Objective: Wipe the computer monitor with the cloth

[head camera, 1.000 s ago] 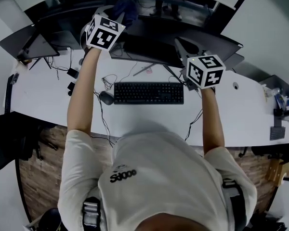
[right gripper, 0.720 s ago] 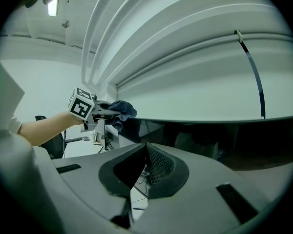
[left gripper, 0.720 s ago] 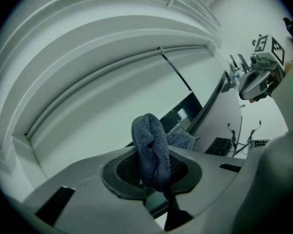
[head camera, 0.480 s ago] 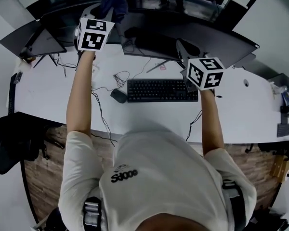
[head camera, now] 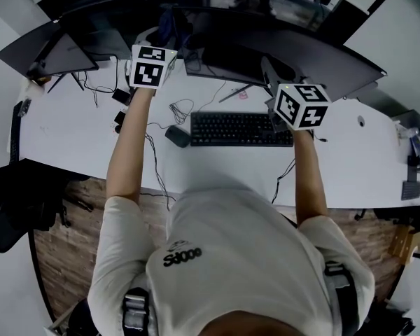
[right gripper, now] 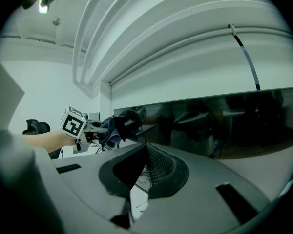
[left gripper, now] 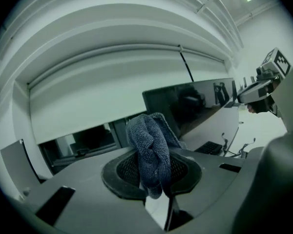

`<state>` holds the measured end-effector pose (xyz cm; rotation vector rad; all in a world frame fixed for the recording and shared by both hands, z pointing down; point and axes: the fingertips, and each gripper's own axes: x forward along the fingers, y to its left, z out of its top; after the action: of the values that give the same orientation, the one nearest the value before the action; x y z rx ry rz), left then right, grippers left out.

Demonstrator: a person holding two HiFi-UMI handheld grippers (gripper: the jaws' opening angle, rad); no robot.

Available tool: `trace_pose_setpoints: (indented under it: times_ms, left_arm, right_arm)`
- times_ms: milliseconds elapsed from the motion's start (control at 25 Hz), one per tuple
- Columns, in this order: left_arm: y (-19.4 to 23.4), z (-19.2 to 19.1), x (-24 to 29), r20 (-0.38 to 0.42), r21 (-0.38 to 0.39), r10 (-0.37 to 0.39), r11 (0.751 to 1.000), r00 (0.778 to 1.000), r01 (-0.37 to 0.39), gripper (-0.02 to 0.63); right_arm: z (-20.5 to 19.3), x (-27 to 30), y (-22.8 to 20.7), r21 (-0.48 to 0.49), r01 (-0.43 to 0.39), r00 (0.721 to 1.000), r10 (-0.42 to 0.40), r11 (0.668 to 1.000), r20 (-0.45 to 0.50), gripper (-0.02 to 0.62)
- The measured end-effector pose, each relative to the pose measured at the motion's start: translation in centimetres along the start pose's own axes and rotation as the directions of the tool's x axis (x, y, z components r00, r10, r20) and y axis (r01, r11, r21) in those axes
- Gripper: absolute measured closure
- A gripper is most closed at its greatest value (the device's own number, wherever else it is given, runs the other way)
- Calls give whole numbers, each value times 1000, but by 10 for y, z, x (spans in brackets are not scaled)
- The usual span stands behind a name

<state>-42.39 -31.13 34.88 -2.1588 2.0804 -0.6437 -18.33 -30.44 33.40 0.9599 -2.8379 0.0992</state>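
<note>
White desk (head camera: 70,138) runs under both arms, with a wide dark monitor (left gripper: 195,104) at the back of it. On my left, the left gripper (left gripper: 156,191) has its 2 jaws clamped on the cloth (left gripper: 149,145). The cloth is a blue-grey looped-pile rag, bunched into a soft folded wad that stands up above the jaw tips, with a short tail hanging between them. The screen lies beyond those jaws and off to their right, and I can't tell whether the cloth touches it. I judge this to be the approach to a wiping stroke. The next move calls for pressing the wad flat on the glass and sweeping rightward with light, even pressure. Over on the right, the right gripper (right gripper: 145,150) has its jaws drawn together on nothing, with the screen just ahead of them.
</note>
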Motion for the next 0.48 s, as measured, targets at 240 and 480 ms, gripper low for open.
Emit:
trace_pose_setpoints:
  times_ms: [240,480]
  left_arm:
    - [-19,-56,19,-70,-97,-67,993,995,60,525]
    - [-39,-103,32,-133,-169,-114,981,985,90,523]
  right_arm:
    - [-18,13,2,2,-12,999,13,1000,-50,598]
    - [-33,25,1,-10,-4,997,4,1000,-80,598]
